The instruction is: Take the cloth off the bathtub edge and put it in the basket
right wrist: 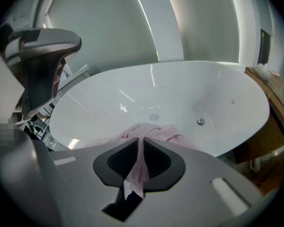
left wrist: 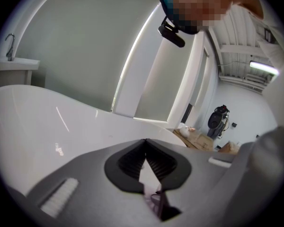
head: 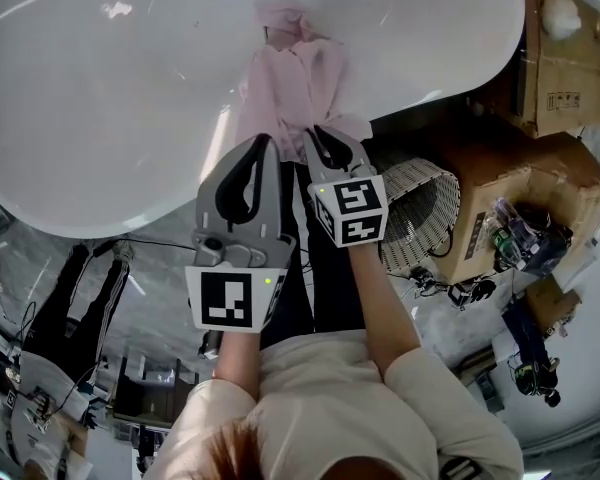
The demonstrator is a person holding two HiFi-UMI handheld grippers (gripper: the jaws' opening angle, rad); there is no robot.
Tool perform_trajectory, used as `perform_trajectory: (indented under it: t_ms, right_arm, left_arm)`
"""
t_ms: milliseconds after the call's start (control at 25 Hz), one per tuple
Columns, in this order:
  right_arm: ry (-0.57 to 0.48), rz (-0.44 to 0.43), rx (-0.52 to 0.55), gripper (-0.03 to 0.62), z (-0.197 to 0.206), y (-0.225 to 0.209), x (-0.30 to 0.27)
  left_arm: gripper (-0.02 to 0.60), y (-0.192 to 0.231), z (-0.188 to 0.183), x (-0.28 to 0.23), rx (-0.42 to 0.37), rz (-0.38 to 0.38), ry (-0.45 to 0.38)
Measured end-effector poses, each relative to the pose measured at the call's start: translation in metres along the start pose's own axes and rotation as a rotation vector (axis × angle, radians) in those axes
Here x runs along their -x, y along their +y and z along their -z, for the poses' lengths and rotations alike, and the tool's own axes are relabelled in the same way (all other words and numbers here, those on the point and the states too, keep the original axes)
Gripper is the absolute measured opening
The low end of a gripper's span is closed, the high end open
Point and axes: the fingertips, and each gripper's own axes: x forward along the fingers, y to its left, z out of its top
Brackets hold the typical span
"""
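At the left of the head view, the grey left gripper (head: 263, 144) is held over the rim of the glossy white oval bathtub (head: 100, 88). In its own view its jaws are seen pressed together at the tips, with nothing caught between them, and only the tub wall (left wrist: 33, 122) is faced.

Just beside it, the grey right gripper (head: 316, 134) is tilted down onto the crumpled pale pink cloth (head: 292, 73), which is draped over the tub's near edge with part of it lying inside the tub. In the right gripper view, a fold of the cloth (right wrist: 162, 132) is pinched between the closed jaws of that gripper (right wrist: 142, 142), and its end is left hanging below the pads.

Further right, the white woven basket (head: 422, 204) is found on the floor beside the tub, with brown cardboard boxes (head: 505, 193) behind it.
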Motion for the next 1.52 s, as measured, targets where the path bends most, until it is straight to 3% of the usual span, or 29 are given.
perform_trajectory:
  t_ms: [160,280,400,560,760,880,1040,1240,1440,1520]
  right_arm:
    - [-0.003,0.000,0.041,0.047,0.002,0.002,-0.002]
    - [0.002,-0.031,0.051,0.166,0.004,0.002,-0.006]
    - [0.035,-0.049,0.045,0.209,0.006,0.003,-0.010]
    - [0.042,0.001,0.132,0.198,0.007,0.005,-0.017]
    - [0.074,-0.027,0.088,0.089,0.005,0.002,-0.018]
    - [0.064,-0.046,0.054,0.080,0.005,0.002,-0.016]
    - [0.050,-0.028,0.035,0.081,0.004,0.002,-0.015]
    - [0.041,-0.039,0.012,0.060,0.003,0.003,-0.013]
    - [0.005,-0.080,-0.059,0.051,-0.004,0.006,-0.003]
    - [-0.018,-0.093,-0.069,0.051,-0.010,0.010,0.005]
  left_arm:
    - [0.049,-0.001,-0.004,-0.001,-0.004,-0.005,-0.006]
    - [0.049,0.004,-0.004,0.001,-0.058,-0.009,-0.023]
    - [0.049,0.008,-0.002,0.004,-0.085,-0.012,-0.027]
    - [0.049,0.009,-0.001,0.005,-0.077,-0.022,-0.028]
    - [0.049,0.006,0.000,0.003,-0.079,-0.014,-0.030]
    - [0.049,0.003,0.000,0.003,-0.071,-0.009,-0.026]
    - [0.049,-0.002,-0.005,0.001,0.001,-0.016,-0.013]
    - [0.049,0.001,-0.001,0.005,-0.071,-0.012,-0.030]
    - [0.049,-0.003,-0.004,0.003,-0.023,-0.014,-0.014]
    - [0.049,-0.003,-0.008,0.006,-0.044,-0.011,-0.022]
